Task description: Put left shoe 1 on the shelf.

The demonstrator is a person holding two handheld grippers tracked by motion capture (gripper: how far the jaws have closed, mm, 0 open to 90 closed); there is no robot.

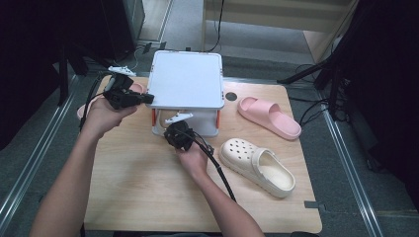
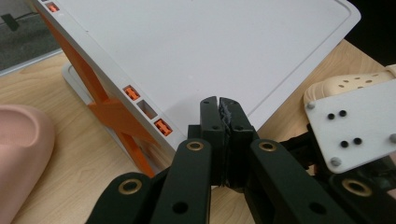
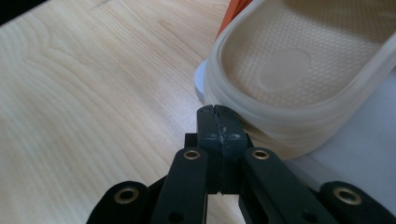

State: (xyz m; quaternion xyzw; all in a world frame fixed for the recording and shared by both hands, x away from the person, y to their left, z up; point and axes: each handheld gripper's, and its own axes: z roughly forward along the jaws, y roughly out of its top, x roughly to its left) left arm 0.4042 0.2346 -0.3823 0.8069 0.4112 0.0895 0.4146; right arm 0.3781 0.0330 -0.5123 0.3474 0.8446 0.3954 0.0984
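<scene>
Both hand-held grippers clenched empty at the white rack.
Left hand-held gripper (image 1: pixel 148 98) touches the rack (image 1: pixel 186 79) top's edge; right hand-held gripper (image 1: pixel 174 131) meets a beige slipper (image 3: pixel 299 70) underneath.

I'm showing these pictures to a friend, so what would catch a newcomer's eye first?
Probably the white two-tier rack with orange braces at the back middle of the wooden table, with a shut hand-held gripper on either side: the left hand-held gripper at its top edge, the right hand-held gripper at its lower shelf. Next, the shoes: a cream clog and a pink slide to the right.
</scene>
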